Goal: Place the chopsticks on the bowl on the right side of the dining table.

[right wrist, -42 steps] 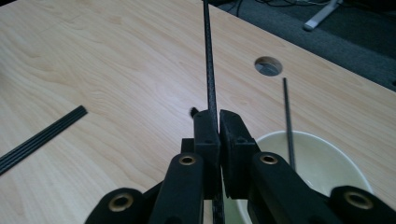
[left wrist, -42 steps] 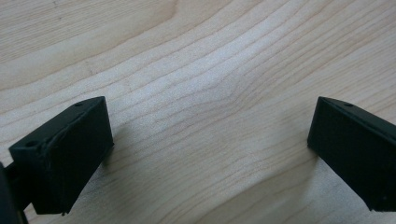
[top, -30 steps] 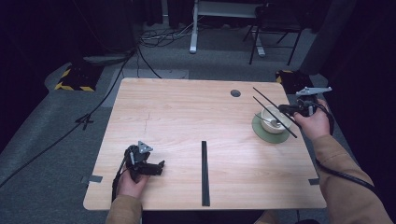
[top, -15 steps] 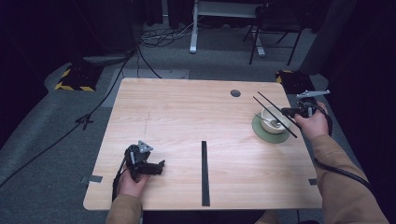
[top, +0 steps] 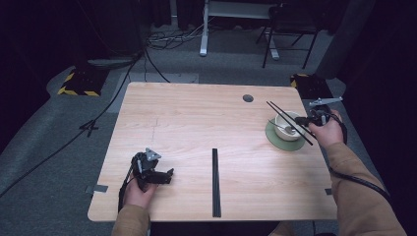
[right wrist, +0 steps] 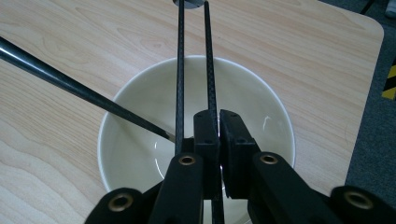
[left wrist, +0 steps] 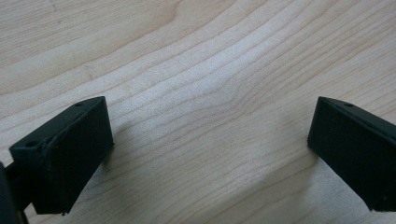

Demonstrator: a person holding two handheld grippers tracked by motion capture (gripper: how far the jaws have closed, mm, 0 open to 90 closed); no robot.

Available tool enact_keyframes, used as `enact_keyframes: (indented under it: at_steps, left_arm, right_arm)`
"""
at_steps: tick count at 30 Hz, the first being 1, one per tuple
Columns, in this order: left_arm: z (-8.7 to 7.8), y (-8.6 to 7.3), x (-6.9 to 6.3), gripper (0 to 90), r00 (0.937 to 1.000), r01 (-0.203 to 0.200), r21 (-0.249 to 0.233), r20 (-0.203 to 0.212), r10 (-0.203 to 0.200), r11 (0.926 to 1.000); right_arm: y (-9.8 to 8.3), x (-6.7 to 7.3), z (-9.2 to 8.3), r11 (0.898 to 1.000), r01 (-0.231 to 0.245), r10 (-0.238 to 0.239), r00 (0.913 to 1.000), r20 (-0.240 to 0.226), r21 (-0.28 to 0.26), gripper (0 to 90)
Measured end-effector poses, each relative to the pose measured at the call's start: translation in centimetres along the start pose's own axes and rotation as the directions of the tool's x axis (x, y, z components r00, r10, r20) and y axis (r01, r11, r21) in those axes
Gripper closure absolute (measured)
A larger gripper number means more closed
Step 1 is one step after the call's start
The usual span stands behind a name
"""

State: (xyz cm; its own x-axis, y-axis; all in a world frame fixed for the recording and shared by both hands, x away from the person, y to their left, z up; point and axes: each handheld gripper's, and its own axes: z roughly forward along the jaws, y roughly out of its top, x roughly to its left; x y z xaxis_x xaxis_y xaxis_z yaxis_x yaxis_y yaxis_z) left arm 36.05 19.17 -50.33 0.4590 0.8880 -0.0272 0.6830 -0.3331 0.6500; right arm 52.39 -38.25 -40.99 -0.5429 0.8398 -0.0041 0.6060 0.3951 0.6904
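A cream bowl [top: 289, 126] [right wrist: 140, 121] stands on a dark green saucer [top: 275, 140] at the table's right side. A dark utensil handle [right wrist: 70, 86] leans into the bowl from the left. My right gripper [top: 307, 120] [right wrist: 219, 116] is shut on a pair of thin black chopsticks [top: 275, 109] [right wrist: 180, 70], which slant across the top of the bowl towards the table's far side. My left gripper [top: 164, 176] [left wrist: 210, 140] rests on the wood near the front left, open, with bare table between its jaws.
A long black strip [top: 215, 182] lies on the wooden table [top: 196, 123] near the front middle, pointing away from me. A round grommet hole [top: 248, 98] sits near the far edge. Cables, a chair and desk legs are on the dark floor behind.
My right hand has sunk a little, bringing the chopsticks lower over the bowl. The left gripper has stayed where it was.
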Motion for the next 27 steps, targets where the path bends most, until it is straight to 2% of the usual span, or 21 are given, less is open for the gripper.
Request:
enact_keyframes:
  at_steps: [3, 6, 7, 8, 9, 12, 14, 19, 27]
  left_arm:
    - [0.0, 0.0, 0.0, 0.3, 1.0000, 0.000, 0.000, 0.000, 0.000, 1.0000]
    - [0.0, 0.0, 0.0, 0.3, 1.0000, 0.000, 0.000, 0.000, 0.000, 1.0000]
    - [0.0, 0.0, 0.0, 0.3, 1.0000, 0.000, 0.000, 0.000, 0.000, 1.0000]
    - [0.0, 0.0, 0.0, 0.3, 1.0000, 0.000, 0.000, 0.000, 0.000, 1.0000]
    - [0.0, 0.0, 0.0, 0.3, 1.0000, -0.001, 0.000, 0.000, 0.001, 1.0000]
    - [0.0, 0.0, 0.0, 0.3, 1.0000, -0.001, 0.000, 0.000, 0.001, 1.0000]
    - [0.0, 0.0, 0.0, 0.3, 1.0000, 0.000, 0.000, 0.000, 0.000, 1.0000]
    - [0.0, 0.0, 0.0, 0.3, 1.0000, -0.001, 0.000, 0.000, 0.001, 1.0000]
    - [0.0, 0.0, 0.0, 0.3, 1.0000, 0.000, 0.000, 0.000, 0.000, 1.0000]
  right_arm:
    - [-0.2, 0.0, 0.1, 1.000, -0.004, 0.004, 1.0000, -0.002, 0.000, 85.7]
    - [-0.2, -0.2, 0.0, 1.000, 0.002, -0.002, 1.0000, 0.004, -0.016, 80.9]
    - [-0.1, -0.1, 0.0, 1.000, -0.016, 0.016, 0.9999, 0.002, -0.015, 79.9]
    - [-0.1, -0.2, -0.1, 1.000, -0.014, 0.015, 0.9999, 0.005, -0.024, 78.2]
    - [0.0, -0.3, -0.2, 1.000, -0.007, 0.007, 1.0000, 0.006, -0.023, 75.9]
    - [0.1, -0.3, -0.3, 0.998, -0.029, 0.030, 0.9994, 0.016, -0.053, 65.3]
    - [0.2, -0.2, -0.1, 0.997, -0.050, 0.050, 0.9987, 0.006, -0.063, 59.0]
    - [0.3, 0.8, 0.9, 0.998, -0.050, 0.050, 0.9988, 0.004, -0.032, 49.9]
    - [0.4, 1.2, 2.1, 0.999, -0.054, 0.054, 0.9982, 0.027, -0.007, 50.4]
